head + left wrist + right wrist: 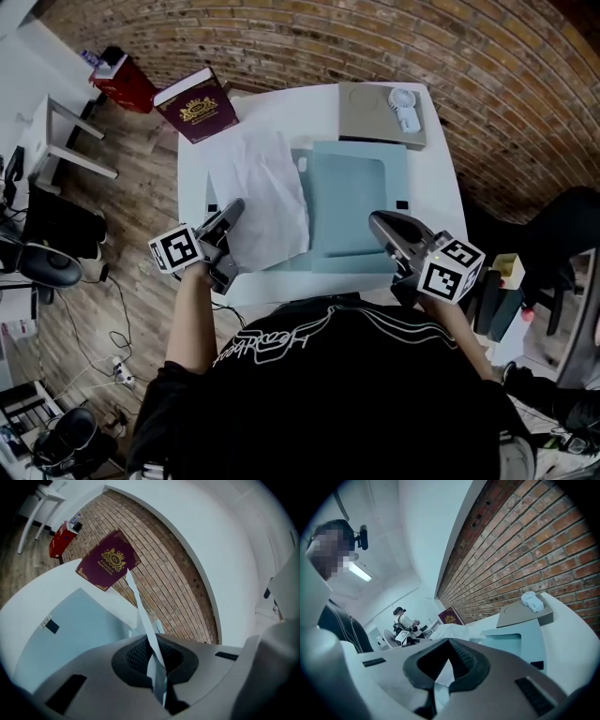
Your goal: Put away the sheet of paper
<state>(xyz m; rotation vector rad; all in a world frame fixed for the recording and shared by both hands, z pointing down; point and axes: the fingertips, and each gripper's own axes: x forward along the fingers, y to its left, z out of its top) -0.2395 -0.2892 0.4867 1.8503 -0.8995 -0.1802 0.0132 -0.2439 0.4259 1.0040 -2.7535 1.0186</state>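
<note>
Bench notes. White square bench (441,192) against a curved red-brick wall (394,37), wooden floor (141,309) around it. A person in a black top with white line print (328,375) stood at the near edge, one tool in each hand.

Left tool (232,206): jaws closed on the near-left corner of the crumpled white sheet of paper (262,192). Seen from that tool's own camera, the sheet ran edge-on out from between the dark ribbed pads and rose clear of the bench. The rest of the paper draped over the left part of a pale blue flat folder (352,202) in the middle of the bench, its right edge overlapping the folder's inner panel.

Right tool (377,219): jaws together, nothing between them. It sat over the folder's near-right corner, well apart from the paper.

Other items:
- Maroon hardback book with a gold crest (199,108), at the far-left corner of the bench, overhanging the edge, just beyond the paper's far end.
- Flat grey box (366,117) at the far-right corner, a small white handheld fan (405,111) lying on top of it.
- Red box (127,84) on the floor beyond the book.
</note>
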